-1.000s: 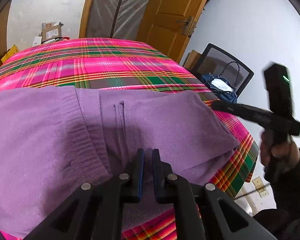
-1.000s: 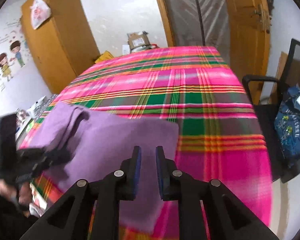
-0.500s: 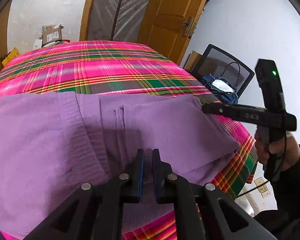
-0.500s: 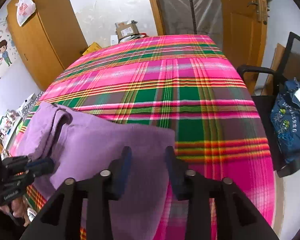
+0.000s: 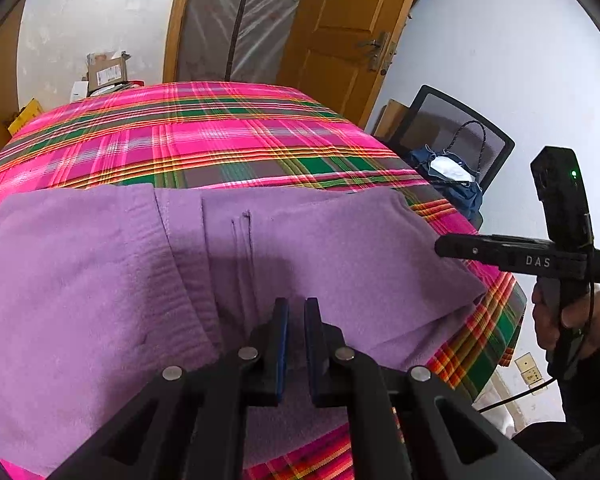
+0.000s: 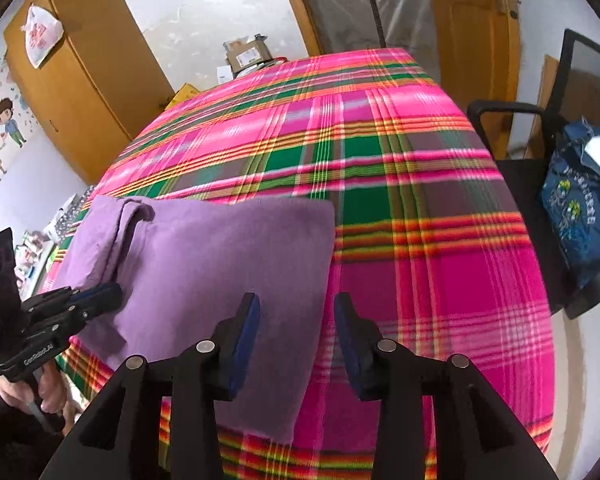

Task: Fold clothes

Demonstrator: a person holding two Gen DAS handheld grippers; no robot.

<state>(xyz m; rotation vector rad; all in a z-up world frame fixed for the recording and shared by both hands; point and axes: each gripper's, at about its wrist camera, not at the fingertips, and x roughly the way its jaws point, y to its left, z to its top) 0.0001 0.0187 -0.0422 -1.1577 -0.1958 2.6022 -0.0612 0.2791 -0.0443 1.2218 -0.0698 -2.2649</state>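
Right wrist view: the plaid-covered surface carries the purple garment, lying in layers ahead and left of the right hand-held gripper, whose jaws gape wide, likely to take its near edge. The left hand-held gripper hovers above the cloth, nearly closed, holding nothing.

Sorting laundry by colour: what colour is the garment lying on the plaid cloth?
Plain purple garment, with a ribbed band; clearest in the left wrist view.
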